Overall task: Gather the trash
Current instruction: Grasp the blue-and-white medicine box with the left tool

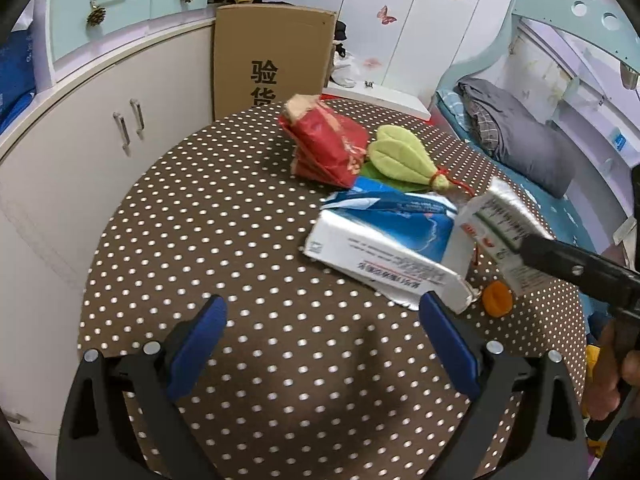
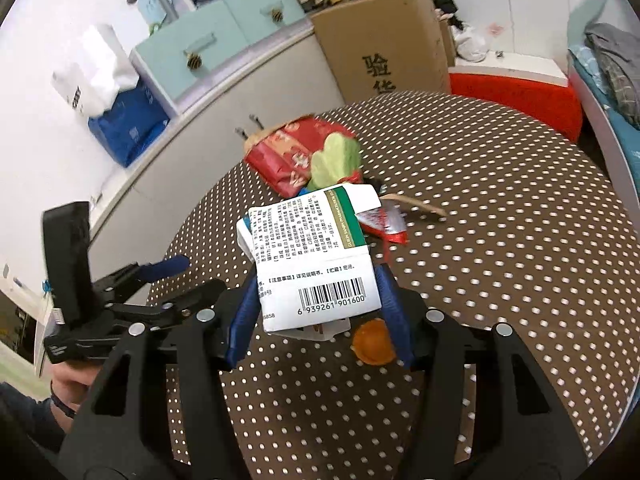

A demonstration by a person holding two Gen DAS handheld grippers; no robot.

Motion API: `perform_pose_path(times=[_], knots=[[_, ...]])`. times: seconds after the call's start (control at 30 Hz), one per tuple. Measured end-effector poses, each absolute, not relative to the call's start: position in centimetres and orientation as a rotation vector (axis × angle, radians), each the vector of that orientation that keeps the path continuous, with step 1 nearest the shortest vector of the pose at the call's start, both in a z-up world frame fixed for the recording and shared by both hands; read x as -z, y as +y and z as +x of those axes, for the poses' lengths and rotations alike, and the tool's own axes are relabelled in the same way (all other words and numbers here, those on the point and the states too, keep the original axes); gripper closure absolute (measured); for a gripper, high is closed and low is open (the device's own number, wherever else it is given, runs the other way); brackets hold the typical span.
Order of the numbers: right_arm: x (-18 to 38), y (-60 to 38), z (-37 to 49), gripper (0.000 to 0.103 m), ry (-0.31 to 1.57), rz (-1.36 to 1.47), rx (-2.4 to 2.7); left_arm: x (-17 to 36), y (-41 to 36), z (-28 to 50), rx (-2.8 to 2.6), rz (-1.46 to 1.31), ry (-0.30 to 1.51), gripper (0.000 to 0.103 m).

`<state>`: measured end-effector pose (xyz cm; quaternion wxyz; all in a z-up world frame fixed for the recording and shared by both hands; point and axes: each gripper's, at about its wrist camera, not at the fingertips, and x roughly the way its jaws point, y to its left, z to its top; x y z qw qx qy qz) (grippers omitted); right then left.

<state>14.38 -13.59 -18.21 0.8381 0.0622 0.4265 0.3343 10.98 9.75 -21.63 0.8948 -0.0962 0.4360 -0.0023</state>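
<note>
A white-and-green medicine box [image 2: 316, 260] with a barcode sits between the blue pads of my right gripper [image 2: 320, 314], which is shut on it. In the left wrist view the same box [image 1: 496, 232] is tilted off the table, with the right gripper's black finger [image 1: 560, 264] on it. My left gripper [image 1: 324, 324] hangs open over bare tablecloth, just short of a flattened blue-and-white carton [image 1: 384, 244]. An orange cap [image 1: 497, 299] lies beside the carton. Farther back lie a red packet [image 1: 328, 140] and a green plush leaf [image 1: 400, 156].
The round table [image 1: 200, 240] has a brown cloth with white dots. A tall cardboard box [image 1: 272, 60] and white cabinets [image 1: 100, 140] stand behind it. A bed with grey bedding [image 1: 520, 132] is at the right. A red stool [image 2: 516, 92] sits beyond the table.
</note>
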Motion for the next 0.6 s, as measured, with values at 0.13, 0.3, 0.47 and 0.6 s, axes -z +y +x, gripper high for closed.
perform_pose_path(times=[0.13, 0.3, 0.47, 0.6], knots=[[17.6, -15.8, 14.0, 0.048, 0.881, 0.168, -0.680, 21.5, 8.6, 11.6, 0.015, -0.210, 0.901, 0.008], [17.6, -17.9, 13.6, 0.048, 0.870, 0.204, -0.647, 21.9, 7.0, 13.0, 0.003, -0.244, 0.911, 0.008], [17.5, -19.8, 13.3, 0.048, 0.859, 0.231, -0.630, 22.4, 6.2, 14.3, 0.003, -0.298, 0.916, 0.024], [17.4, -20.5, 13.1, 0.048, 0.851, 0.242, -0.629, 23.2, 6.0, 15.0, 0.071, -0.340, 0.949, 0.053]])
